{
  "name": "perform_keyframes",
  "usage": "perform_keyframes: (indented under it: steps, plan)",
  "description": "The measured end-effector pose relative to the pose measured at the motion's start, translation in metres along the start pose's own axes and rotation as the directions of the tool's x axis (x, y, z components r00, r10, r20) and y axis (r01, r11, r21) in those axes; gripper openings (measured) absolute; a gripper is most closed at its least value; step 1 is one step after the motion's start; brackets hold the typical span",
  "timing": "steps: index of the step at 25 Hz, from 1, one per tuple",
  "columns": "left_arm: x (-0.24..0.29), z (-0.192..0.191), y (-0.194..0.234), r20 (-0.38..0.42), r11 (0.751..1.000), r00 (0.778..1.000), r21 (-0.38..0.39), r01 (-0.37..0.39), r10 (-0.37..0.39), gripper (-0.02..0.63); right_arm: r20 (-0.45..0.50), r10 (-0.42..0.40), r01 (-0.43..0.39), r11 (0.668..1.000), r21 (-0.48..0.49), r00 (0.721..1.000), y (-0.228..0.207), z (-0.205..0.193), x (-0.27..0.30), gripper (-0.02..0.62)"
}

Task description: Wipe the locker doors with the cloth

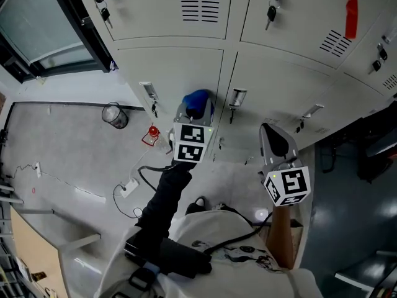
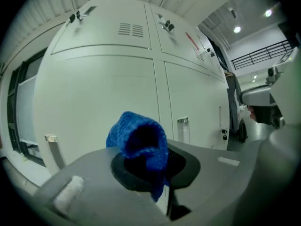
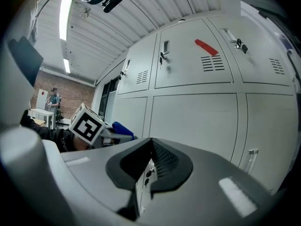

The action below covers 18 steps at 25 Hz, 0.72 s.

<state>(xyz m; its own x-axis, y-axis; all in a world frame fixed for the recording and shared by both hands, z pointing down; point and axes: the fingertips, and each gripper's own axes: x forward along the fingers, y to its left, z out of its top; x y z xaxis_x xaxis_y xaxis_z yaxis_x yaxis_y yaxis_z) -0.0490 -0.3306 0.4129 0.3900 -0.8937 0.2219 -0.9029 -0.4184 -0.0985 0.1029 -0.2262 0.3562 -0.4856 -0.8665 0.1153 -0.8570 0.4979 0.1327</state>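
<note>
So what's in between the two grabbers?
A silver door handle on the lockers, seen in the head view. It sits between the left gripper, pinching the blue cloth, and the right gripper.

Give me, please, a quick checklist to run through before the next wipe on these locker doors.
1. Blue cloth clamped in the left gripper: ok.
2. Cloth touching the locker door: cannot tell.
3. Right gripper shut on nothing, held beside the left one: ok.
4. Wiping path free of snags: not ok; a handle and hanging keys flank the cloth.
5. Door ahead closed: ok.
</note>
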Motion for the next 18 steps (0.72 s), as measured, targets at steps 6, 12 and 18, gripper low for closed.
perform_keyframes:
  steps: [6, 12, 18]
  plan:
    - [0.021, -0.007, 0.001, -0.014, 0.999, 0.999, 0.026, 0.035, -0.035, 0.023, -0.023, -0.032, 0.032, 0.999, -0.001, 0.999, -0.01, -0.006, -0.01, 0.003]
    - [0.006, -0.023, 0.048, -0.042, 0.998, 0.998, 0.021, -0.051, 0.052, 0.023, -0.027, -0.046, 0.047, 0.999, 0.009, 0.999, -0.019, -0.01, -0.011, 0.003]
    - [-0.017, -0.043, 0.115, -0.099, 0.982, 0.978, -0.006, -0.187, 0.186, 0.023, -0.031, -0.04, 0.041, 0.999, 0.029, 0.999, -0.021, -0.015, -0.008, 0.003]
